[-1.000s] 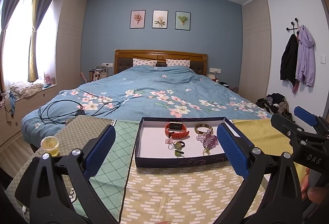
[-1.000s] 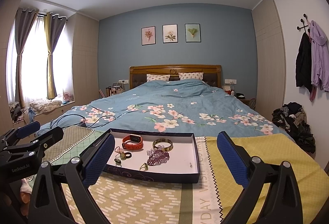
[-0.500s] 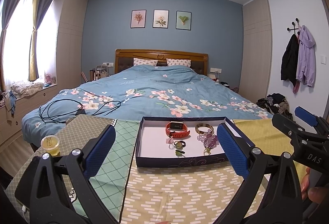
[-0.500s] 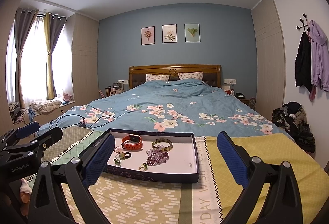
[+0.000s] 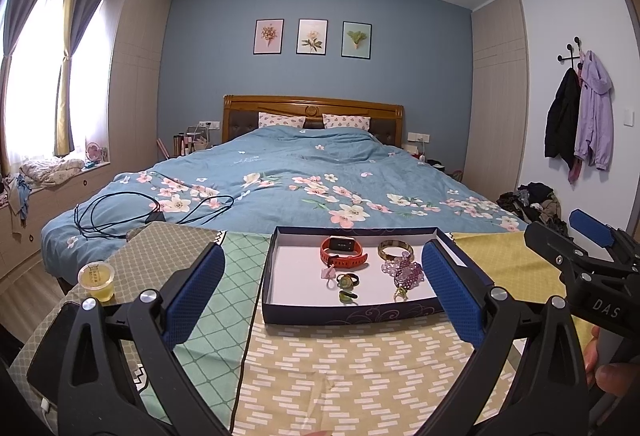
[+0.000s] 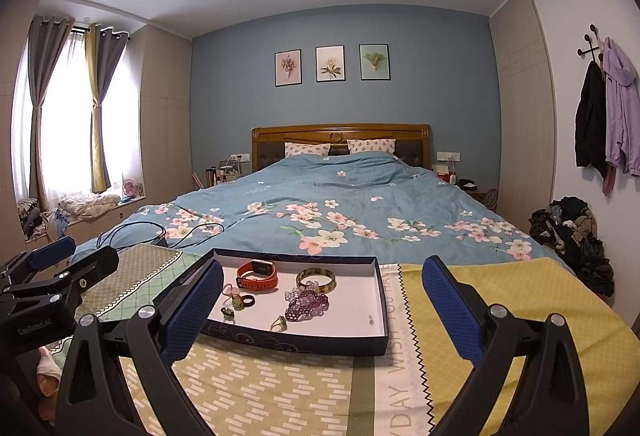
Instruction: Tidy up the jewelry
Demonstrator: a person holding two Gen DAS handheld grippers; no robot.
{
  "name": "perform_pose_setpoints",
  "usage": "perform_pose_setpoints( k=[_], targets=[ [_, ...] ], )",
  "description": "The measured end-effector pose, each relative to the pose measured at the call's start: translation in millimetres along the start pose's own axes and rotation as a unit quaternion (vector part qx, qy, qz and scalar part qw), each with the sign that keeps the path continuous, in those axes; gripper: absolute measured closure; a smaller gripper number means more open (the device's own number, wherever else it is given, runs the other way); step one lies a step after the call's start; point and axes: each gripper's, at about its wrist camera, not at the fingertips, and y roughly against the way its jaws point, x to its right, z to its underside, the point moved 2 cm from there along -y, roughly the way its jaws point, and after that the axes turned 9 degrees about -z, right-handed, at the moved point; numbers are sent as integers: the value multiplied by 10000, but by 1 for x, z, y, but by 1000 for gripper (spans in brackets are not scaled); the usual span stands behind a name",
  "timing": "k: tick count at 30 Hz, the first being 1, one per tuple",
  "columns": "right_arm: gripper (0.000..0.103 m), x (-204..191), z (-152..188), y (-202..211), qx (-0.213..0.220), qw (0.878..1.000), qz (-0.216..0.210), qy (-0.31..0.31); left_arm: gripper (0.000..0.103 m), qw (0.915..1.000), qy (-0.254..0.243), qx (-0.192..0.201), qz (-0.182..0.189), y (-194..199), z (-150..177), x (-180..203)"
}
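Observation:
A shallow navy box (image 5: 352, 312) with a white floor sits on the patterned cloth at the foot of the bed; it also shows in the right wrist view (image 6: 312, 346). In it lie an orange watch (image 5: 343, 252), a brown bangle (image 5: 395, 249), a purple bead bracelet (image 5: 404, 271), and small rings (image 5: 347, 280). My left gripper (image 5: 320, 300) is open and empty, held back from the box's near side. My right gripper (image 6: 320, 312) is open and empty, also short of the box. The watch (image 6: 257, 274), bangle (image 6: 316, 279) and beads (image 6: 307, 303) show in the right wrist view.
A small cup of yellow liquid (image 5: 96, 280) stands on the cloth at the left, beside a dark phone (image 5: 54, 344). A black cable (image 5: 132, 211) lies on the blue floral bedspread behind. A pile of clothes (image 6: 572, 236) lies on the floor at the right.

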Motion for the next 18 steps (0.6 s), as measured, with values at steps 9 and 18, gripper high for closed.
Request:
perform_pose_setpoints(
  k=[9, 18],
  targets=[
    [7, 1, 2, 0, -51, 10000, -14, 15, 6, 9999, -44, 80, -73, 3, 0, -2],
    [7, 47, 13, -13, -846, 9964, 58, -64, 6, 9987, -110, -503, -32, -22, 6, -11]
  ],
)
